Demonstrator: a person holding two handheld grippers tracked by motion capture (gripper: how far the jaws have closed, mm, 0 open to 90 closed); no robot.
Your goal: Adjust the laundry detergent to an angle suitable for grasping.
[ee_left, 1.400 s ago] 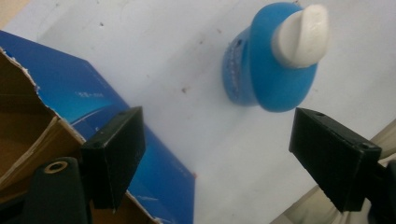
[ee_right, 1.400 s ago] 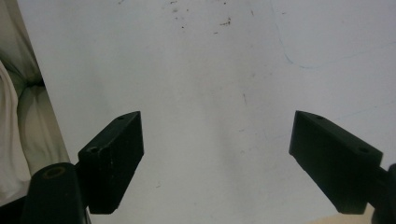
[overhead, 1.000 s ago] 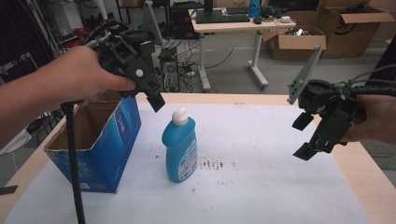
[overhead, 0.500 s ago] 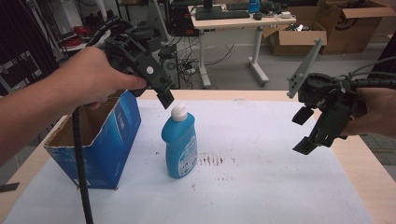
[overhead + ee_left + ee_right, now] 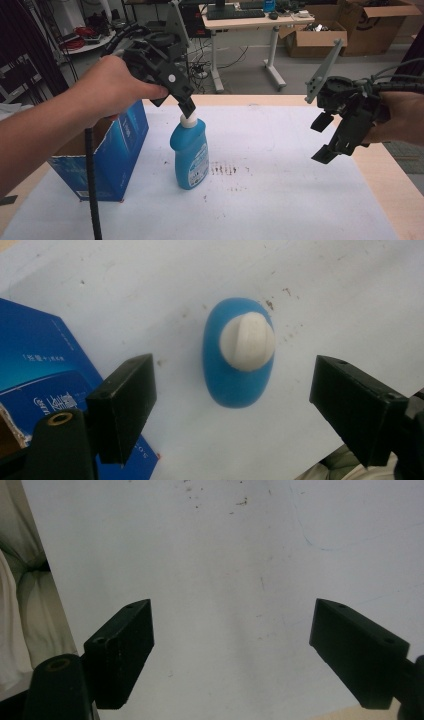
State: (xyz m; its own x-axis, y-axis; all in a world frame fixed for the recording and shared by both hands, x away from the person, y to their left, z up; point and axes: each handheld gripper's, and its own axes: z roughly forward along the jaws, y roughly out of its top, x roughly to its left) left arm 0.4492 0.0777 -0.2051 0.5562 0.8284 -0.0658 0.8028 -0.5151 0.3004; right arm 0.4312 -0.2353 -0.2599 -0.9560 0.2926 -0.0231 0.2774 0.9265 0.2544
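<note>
Blue bottle [image 5: 190, 155] with white cap [image 5: 188, 121] stands upright on the white sheet [image 5: 280, 200] covering the tabletop, left of centre, just beside the open blue carton [image 5: 107, 150] that sits toward the left edge. Left gripper [image 5: 187, 107] is poised directly over the cap; in the high view its jaw tips reach cap level, though contact cannot be confirmed. In the left gripper view the bottle [image 5: 235, 360] is seen from above, cap [image 5: 247, 341] roughly centred between the two black jaws, which are spread wide with clear gaps on both sides, so nothing is gripped. Right gripper [image 5: 325, 137] hangs in the air above the right side of the tabletop, well apart from the bottle; the right gripper view shows its jaws spread wide over bare white sheet [image 5: 225, 580], holding nothing. Judged progress: early. The approach to the bottle looks nearly done, with alignment over the cap good; closing on the cap or neck, lifting, and any placement (the carton is the likely destination, not certain) are all left to do. Change against the frames from one second and half a second ago: the left gripper has moved down and toward the cap, from up and left of the bottle to right over it. Bottle and carton have not shifted. Right gripper sits about where it was, slightly readjusted in pose.
</note>
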